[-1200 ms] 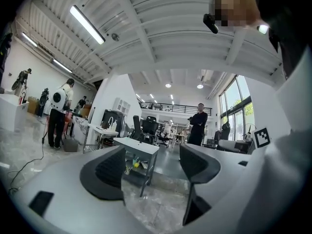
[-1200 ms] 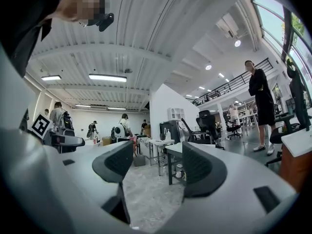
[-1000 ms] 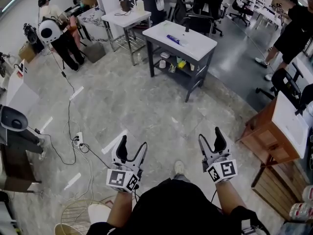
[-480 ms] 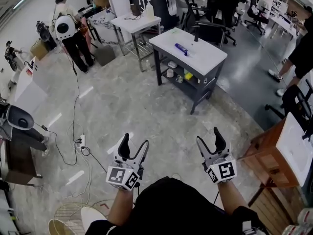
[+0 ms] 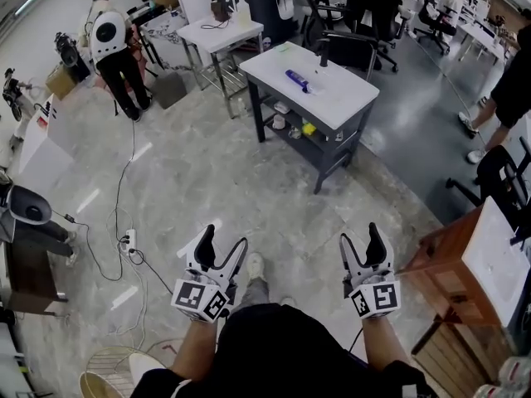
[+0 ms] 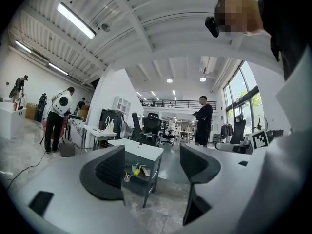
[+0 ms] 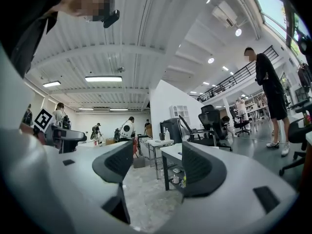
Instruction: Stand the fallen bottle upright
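Note:
A blue bottle (image 5: pixel 296 79) lies on its side on the white-topped table (image 5: pixel 336 98) far ahead in the head view. A dark bottle (image 5: pixel 323 53) stands upright near the table's back edge. Low in that view, well short of the table, my left gripper (image 5: pixel 222 247) and right gripper (image 5: pixel 362 241) are held over the floor, both open and empty. The left gripper view looks between its jaws (image 6: pixel 152 167) at the table (image 6: pixel 140 148). The right gripper view shows its jaws (image 7: pixel 157 167) apart, with the table's edge (image 7: pixel 171 152) between them.
A second white table (image 5: pixel 220 30) with a pump bottle stands behind to the left. A person (image 5: pixel 110 48) stands at far left, another (image 5: pixel 508 81) at right. Cables and a power strip (image 5: pixel 127 240) lie on the floor. A wooden desk (image 5: pixel 477 259) is close on my right. Office chairs (image 5: pixel 357 48) stand behind the table.
The view has swung slightly, and the table sits a little lower and left than half a second ago. A shoe now shows between the grippers. Both grippers remain open.

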A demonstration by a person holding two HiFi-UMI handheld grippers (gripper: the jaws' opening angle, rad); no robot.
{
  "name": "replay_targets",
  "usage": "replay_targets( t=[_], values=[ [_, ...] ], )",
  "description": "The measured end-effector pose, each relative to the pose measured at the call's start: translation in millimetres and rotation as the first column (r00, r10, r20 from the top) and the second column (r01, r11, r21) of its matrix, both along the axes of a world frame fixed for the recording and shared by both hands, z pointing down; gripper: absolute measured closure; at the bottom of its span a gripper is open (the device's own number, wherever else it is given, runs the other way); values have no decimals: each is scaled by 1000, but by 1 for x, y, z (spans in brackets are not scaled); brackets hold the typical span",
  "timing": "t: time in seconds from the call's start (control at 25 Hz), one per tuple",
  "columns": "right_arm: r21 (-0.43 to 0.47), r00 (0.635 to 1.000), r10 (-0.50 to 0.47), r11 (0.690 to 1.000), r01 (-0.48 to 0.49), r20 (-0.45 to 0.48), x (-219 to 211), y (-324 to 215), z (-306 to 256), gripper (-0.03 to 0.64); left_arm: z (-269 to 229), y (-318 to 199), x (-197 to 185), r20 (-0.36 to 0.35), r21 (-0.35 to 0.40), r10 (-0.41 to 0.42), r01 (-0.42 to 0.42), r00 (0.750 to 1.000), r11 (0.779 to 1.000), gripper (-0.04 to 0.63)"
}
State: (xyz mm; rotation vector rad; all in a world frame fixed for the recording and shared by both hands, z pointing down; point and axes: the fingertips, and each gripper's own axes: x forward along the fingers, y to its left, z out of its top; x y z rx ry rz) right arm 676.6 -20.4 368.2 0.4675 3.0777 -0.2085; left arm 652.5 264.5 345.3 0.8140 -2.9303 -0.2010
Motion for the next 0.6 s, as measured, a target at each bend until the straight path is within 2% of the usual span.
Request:
replay_targets(
  t=[0.12, 0.32, 0.48, 0.6],
  values=[
    [0, 999, 28, 1000, -28, -16, 1, -11, 3, 313, -2, -5, -16, 18, -12, 10, -10, 1000, 1000, 245],
    [26, 995, 94, 995, -93, -42, -9, -22, 12, 313, 9, 3, -62, -3, 16, 36, -36, 999, 999, 245],
    [32, 986, 160, 987, -159, -44, -48, -39, 13, 313, 10, -18, -110, 17, 29, 87, -87, 996, 996, 245],
    [62, 987, 160, 986, -157, -34, -85, -31, 9, 313, 11, -20, -149, 20, 37, 120, -120, 993, 992, 245]
  ],
)
